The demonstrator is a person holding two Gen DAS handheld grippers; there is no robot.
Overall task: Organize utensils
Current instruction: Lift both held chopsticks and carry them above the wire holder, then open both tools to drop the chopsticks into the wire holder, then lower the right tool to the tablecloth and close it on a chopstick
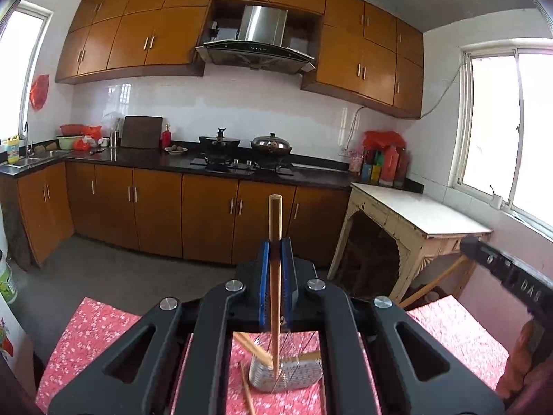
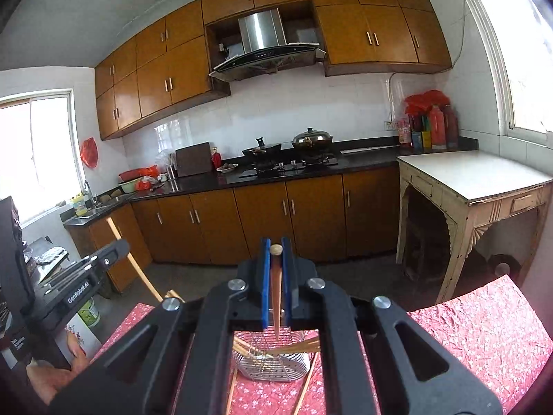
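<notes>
left gripper (image 1: 275,247) gripping chopstick (image 1: 275,221), holder (image 1: 287,375) below

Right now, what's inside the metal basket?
Several chopsticks lean inside the metal basket. Its bottom and their lower ends are hidden by the basket wall and the tongs' frame.

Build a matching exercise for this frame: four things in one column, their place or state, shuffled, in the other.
1. left gripper
2. metal holder
3. lidded wok
4. red tablecloth

a. sits on the stove
b. shut on a chopstick
c. covers the near table
d. stands on the cloth, chopsticks leaning in it

Pairs: 1-b, 2-d, 3-a, 4-c
</notes>
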